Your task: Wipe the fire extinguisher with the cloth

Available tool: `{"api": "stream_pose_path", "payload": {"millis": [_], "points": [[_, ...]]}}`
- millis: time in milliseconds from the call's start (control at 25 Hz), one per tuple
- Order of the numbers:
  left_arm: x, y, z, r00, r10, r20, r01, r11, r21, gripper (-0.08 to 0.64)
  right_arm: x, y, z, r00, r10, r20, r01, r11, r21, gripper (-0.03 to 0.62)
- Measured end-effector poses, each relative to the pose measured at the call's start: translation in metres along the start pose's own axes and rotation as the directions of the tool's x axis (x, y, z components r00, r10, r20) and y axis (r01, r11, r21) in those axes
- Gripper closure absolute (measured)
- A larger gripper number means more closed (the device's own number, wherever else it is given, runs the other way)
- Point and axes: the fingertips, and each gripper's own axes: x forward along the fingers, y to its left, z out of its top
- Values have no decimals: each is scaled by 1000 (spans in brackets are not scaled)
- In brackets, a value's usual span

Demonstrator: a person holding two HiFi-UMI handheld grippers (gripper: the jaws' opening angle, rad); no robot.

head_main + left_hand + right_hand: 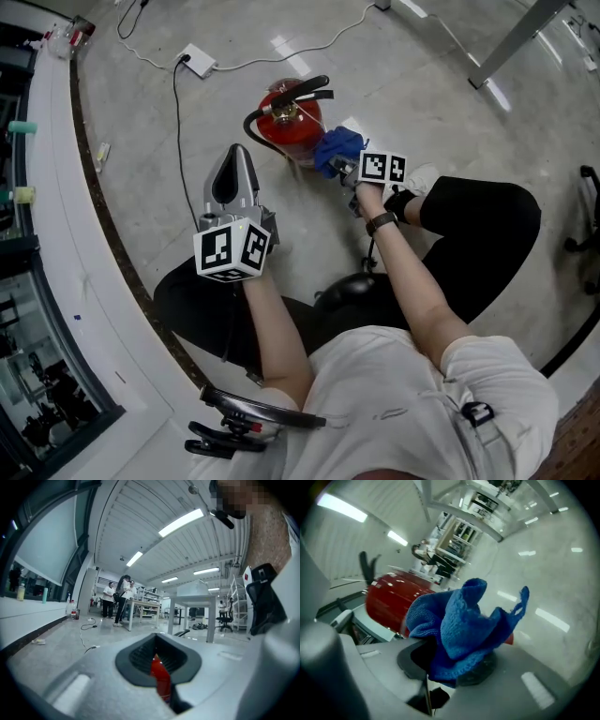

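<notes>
Right gripper (450,663) has its jaws clamped on a bunched blue cloth (464,620), which sits at the side of the red fire extinguisher (291,127) standing upright on the floor (431,103); it probably touches the red side, though the view is unclear. Left gripper (235,157) hovers nearby, jaws together, empty. With nothing bracing the extinguisher, a sideways wipe could tip or slide it, and the loose cloth could pull free.

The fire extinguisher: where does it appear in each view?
Head view: fire extinguisher at upper centre.
Left gripper view: a red sliver, low centre.
Right gripper view: red body at left, behind the blue cloth.
Shared landmark: that cloth, beside it in head view too.
</notes>
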Motion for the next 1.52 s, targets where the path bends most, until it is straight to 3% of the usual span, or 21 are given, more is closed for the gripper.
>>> {"api": "stream_pose_path", "payload": {"millis": [120, 360, 480, 560, 600, 680, 800, 880, 1000, 1120, 1200, 1240, 1280, 1320, 1400, 1440, 1520], "points": [[3, -3, -5, 1000, -3, -14, 3, 1000, 3, 561, 26, -88, -46, 980, -150, -135, 160, 985, 71, 497], [28, 9, -7, 999, -14, -34, 15, 1000, 25, 561, 52, -193, -101, 869, -331, -369, 365, 931, 24, 495], [45, 23, -1, 1000, 22, -21, -20, 997, 70, 561, 59, -216, -114, 818, -342, -463, 396, 918, 22, 497], [56, 28, 5, 1000, 21, -9, -20, 997, 74, 561, 57, -211, -108, 812, -307, -497, 387, 920, 64, 497], [63, 29, 9, 1000, 8, -6, -8, 997, 73, 561, 52, -201, -99, 824, -283, -492, 367, 926, 83, 497], [76, 29, 21, 1000, -29, 1, 29, 996, 80, 561, 40, -166, -67, 871, -217, -440, 301, 945, 129, 497], [100, 26, 43, 995, -99, 22, 97, 991, 88, 561, 25, -83, 4, 943, -76, -323, 127, 982, 137, 497], [115, 21, 55, 988, -154, 34, 150, 984, 96, 561, 12, -16, 45, 951, 64, -302, -38, 995, 92, 495], [132, 9, 69, 970, -236, 55, 230, 969, 95, 561, -15, 67, 75, 894, 294, -337, -267, 956, 124, 495], [143, 2, 76, 954, -291, 66, 284, 954, 95, 561, -32, 125, 94, 801, 527, -284, -498, 850, 173, 495], [149, 3, 80, 949, -307, 69, 300, 949, 94, 561, -32, 142, 101, 754, 613, -235, -580, 790, 199, 498], [152, 5, 81, 948, -311, 69, 304, 948, 93, 561, -30, 143, 102, 750, 625, -216, -590, 780, 209, 499], [154, 8, 81, 948, -311, 69, 304, 948, 90, 561, -28, 138, 104, 761, 616, -203, -580, 787, 210, 499], [157, 12, 81, 949, -306, 69, 300, 950, 87, 561, -25, 127, 104, 788, 581, -206, -547, 813, 200, 499], [162, 22, 79, 955, -289, 69, 284, 956, 79, 561, -11, 89, 98, 852, 448, -271, -420, 894, 155, 497], [164, 27, 77, 957, -283, 67, 278, 958, 74, 561, -1, 67, 91, 869, 380, -316, -352, 925, 143, 497], [167, 30, 69, 955, -291, 46, 288, 955, 64, 561, 18, 19, 69, 880, 289, -377, -230, 954, 194, 497]]}}
